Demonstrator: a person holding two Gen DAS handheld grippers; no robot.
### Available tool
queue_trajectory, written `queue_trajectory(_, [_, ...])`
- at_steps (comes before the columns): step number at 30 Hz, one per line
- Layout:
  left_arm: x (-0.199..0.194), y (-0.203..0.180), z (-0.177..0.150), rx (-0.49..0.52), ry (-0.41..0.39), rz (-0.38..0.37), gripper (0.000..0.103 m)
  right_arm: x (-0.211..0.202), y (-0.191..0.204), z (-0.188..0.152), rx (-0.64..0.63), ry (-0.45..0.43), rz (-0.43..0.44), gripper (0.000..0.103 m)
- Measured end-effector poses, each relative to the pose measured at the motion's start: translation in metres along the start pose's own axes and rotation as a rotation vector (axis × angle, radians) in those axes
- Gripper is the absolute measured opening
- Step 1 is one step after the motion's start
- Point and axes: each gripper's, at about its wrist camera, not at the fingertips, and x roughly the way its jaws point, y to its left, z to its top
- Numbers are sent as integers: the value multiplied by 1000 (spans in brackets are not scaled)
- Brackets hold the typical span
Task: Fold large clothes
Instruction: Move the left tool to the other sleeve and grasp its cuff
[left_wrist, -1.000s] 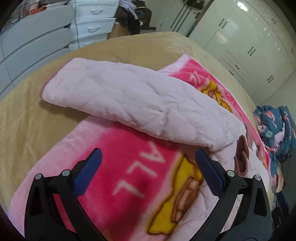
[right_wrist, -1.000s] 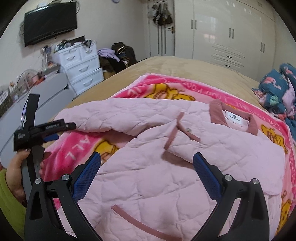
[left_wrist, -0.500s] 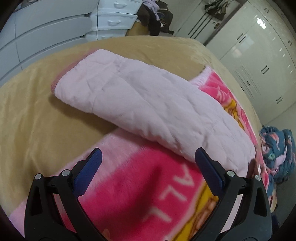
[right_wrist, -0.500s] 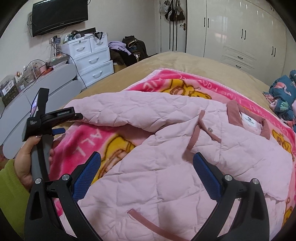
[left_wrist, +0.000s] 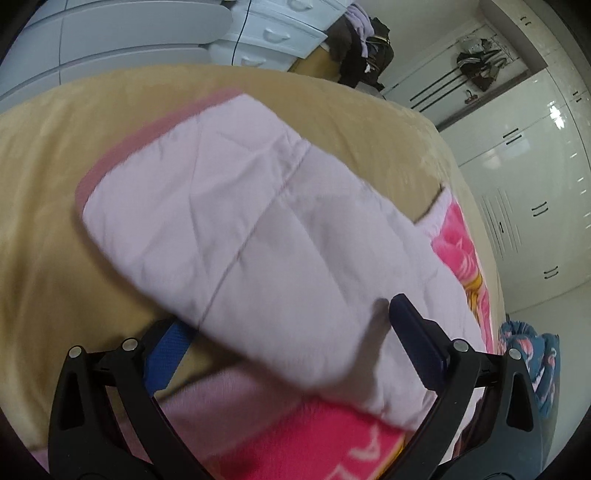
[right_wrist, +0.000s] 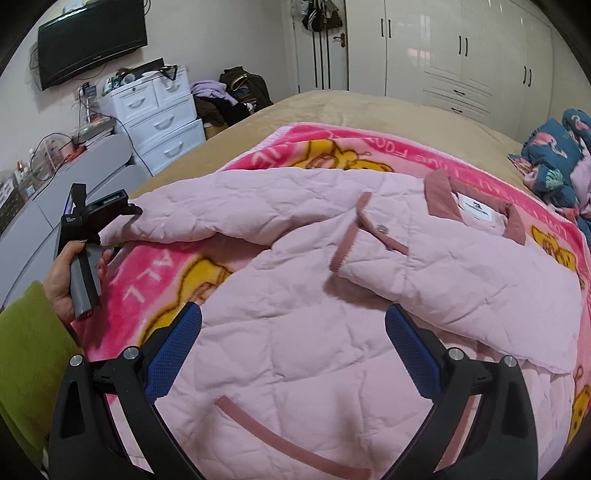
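Garment: pale pink quilted jacket (right_wrist: 369, 295), soft padded fabric w/ diamond stitching, dusty-rose trim at collar (right_wrist: 439, 199) and front edges. Lies spread on a fleecy hot-pink cartoon blanket (right_wrist: 314, 147), which covers a tan plush bed (right_wrist: 369, 105). White neck label (right_wrist: 476, 210) visible at approx. 1 o'clock in right wrist view.

Sleeve (left_wrist: 240, 229): long rounded tube, lightly creased, rose cuff (left_wrist: 122, 151) at 10 o'clock in left wrist view; runs diagonally toward 5 o'clock, partly on bed, partly on blanket.

Left gripper (left_wrist: 280, 332): black frame, blue textured pads, fingers spread wide. The sleeve's lower edge lies between them, w/ the left pad partly hidden under it; not clamped. Frame blurred. In right wrist view, a hand (right_wrist: 70, 280) w/ a green sleeve cuff (right_wrist: 29, 350) holds the tool at 9 o'clock, by the sleeve end.

Right gripper (right_wrist: 293, 343): fingers apart, over jacket's lower front panel; contact cannot be judged.

Bkgd: white drawers (right_wrist: 159, 118), wall TV (right_wrist: 92, 40), glossy white wardrobe (right_wrist: 461, 55), teal flamingo-print fabric (right_wrist: 554, 158) at 3 o'clock.
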Motion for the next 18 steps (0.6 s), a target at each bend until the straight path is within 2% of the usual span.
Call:
queue_trajectory(1, [0,0,2,-5,-14,-2,92,-1,-2,0,2,-1,-4,99])
queue_trajectory(4, [-2,2,6,-31,-44,5,67,-5,-8,0,13,-7,-5,99])
queue_trajectory(7, [-9,2,9,-46,-72,-3,49,-9,-12,-1,16,-16,-5,99])
queue_trajectory(11, [-24,-6,13,-10,-119,-13,24,-13,-16,1,16,-23,-12,99])
queue_trajectory(13, [-35,-10,16,3,-146,-34,17,-16,-18,1,25,-30,-7,99])
queue_trajectory(18, [-56,-37,22,59,-204,-79,14,-22,-25,-1,44,-34,-6,99])
